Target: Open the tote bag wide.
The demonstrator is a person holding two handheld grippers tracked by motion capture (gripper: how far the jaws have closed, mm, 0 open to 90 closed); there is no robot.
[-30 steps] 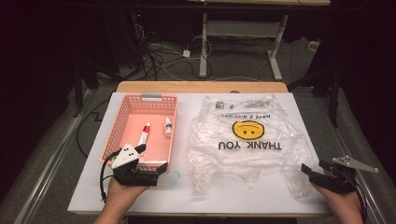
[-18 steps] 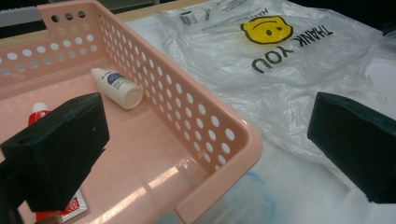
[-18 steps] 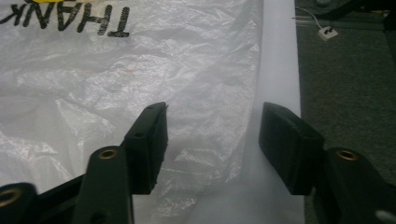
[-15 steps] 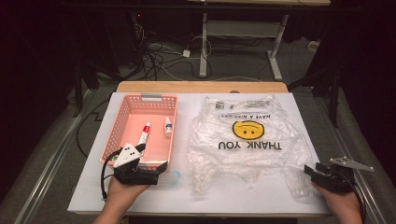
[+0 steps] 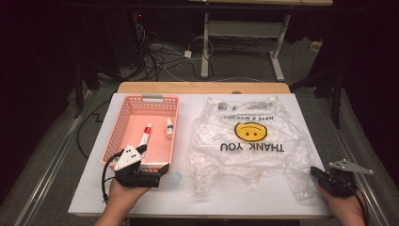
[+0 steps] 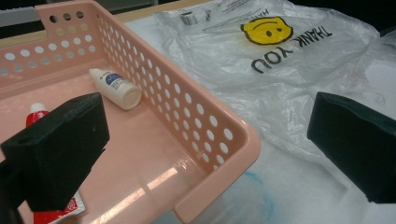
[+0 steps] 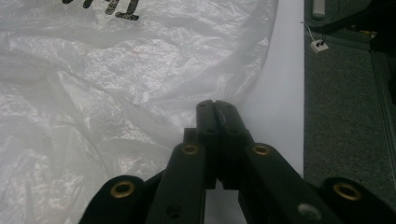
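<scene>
A clear plastic bag (image 5: 263, 162) with a yellow smiley and "THANK YOU" lies flat on the white table top. My right gripper (image 5: 316, 174) is at the bag's near right corner. Its jaws have just been closing and now stand together at the bag's (image 7: 116, 93) edge, where my right gripper (image 7: 215, 105) seems to pinch the film. A pink basket (image 5: 173, 100) holds a red-and-white tube (image 5: 145, 135) and a small white bottle (image 5: 169, 127). My left gripper (image 5: 153, 170) stands open, straddling the basket's (image 6: 224, 154) near right corner, with the bottle (image 6: 114, 86) ahead.
The white table top (image 5: 263, 205) ends just behind both hands and close to the right of the right gripper. A faint blue mark (image 5: 176, 178) lies between basket and bag. Cables and desk legs stand on the floor beyond the far edge.
The right gripper's jaws have come together at the bag's corner. Both hands and the left gripper stay where they were.
</scene>
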